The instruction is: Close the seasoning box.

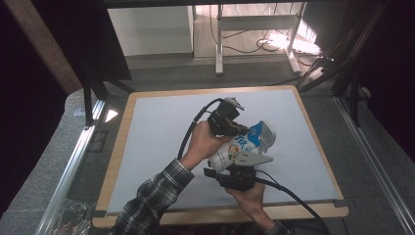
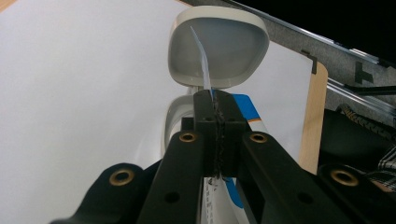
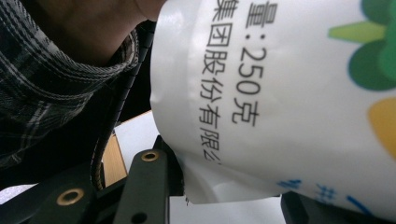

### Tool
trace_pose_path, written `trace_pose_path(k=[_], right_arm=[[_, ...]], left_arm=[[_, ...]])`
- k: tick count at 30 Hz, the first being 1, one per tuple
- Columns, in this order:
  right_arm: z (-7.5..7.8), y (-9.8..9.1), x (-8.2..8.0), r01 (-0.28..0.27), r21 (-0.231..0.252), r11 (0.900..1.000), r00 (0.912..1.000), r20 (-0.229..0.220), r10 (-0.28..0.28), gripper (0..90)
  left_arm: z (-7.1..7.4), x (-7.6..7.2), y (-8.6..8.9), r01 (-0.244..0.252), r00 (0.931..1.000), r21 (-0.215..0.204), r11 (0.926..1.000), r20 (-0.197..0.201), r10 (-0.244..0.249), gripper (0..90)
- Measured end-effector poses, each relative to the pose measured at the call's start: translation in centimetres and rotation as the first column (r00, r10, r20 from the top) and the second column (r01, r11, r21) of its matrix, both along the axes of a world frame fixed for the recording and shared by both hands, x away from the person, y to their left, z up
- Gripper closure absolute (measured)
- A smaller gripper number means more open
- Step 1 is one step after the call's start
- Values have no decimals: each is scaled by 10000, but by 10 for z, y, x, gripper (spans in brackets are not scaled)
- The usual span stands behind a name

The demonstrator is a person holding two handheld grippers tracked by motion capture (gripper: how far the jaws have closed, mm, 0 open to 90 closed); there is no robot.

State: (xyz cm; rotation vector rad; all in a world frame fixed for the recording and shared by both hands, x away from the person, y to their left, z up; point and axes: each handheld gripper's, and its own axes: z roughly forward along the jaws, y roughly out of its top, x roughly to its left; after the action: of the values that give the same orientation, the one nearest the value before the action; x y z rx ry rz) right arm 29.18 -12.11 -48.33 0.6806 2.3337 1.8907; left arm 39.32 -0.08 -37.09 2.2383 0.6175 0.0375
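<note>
While the pouch (image 1: 240, 149) hung just above the middle of the tabletop (image 1: 161, 122) in the high view, it was held between both hands: the left tongs (image 1: 234, 128) met it near its blue upper part, and the right tongs (image 1: 231, 172) took it from below, nearer the person. It looked like a soft white refill pouch with printed sides and a plastic flip cap (image 1: 266, 134) at the far end.

From the left gripper view, the left tongs (image 2: 217, 109) were closed flat on a thin edge of the pouch (image 2: 245, 109), with hardly any gap between the jaws. Just beyond them the white cap (image 2: 219, 46) stood hinged open, a thin strip rising in front of it (I could not tell whether it was a seal tab or the pouch's seam).

From the right gripper view, the right tongs (image 3: 224, 186) stood partly apart, clamped across the bulging lower body of the pouch (image 3: 280, 93), whose film wrinkled near the left jaw.

I judged it light to moderate in weight, limp and slippery; squeezing the body with the cap open could force contents out. The stiff sealed edge and the spout were the safer places to hold.
</note>
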Motion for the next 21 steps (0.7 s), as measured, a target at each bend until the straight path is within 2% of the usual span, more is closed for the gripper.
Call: trace_pose_path(k=[21], right_arm=[[0,1,0,-12,66,10000,10000,13,12,622]], left_arm=[[1,0,-2,-73,10000,0,10000,46,73,894]])
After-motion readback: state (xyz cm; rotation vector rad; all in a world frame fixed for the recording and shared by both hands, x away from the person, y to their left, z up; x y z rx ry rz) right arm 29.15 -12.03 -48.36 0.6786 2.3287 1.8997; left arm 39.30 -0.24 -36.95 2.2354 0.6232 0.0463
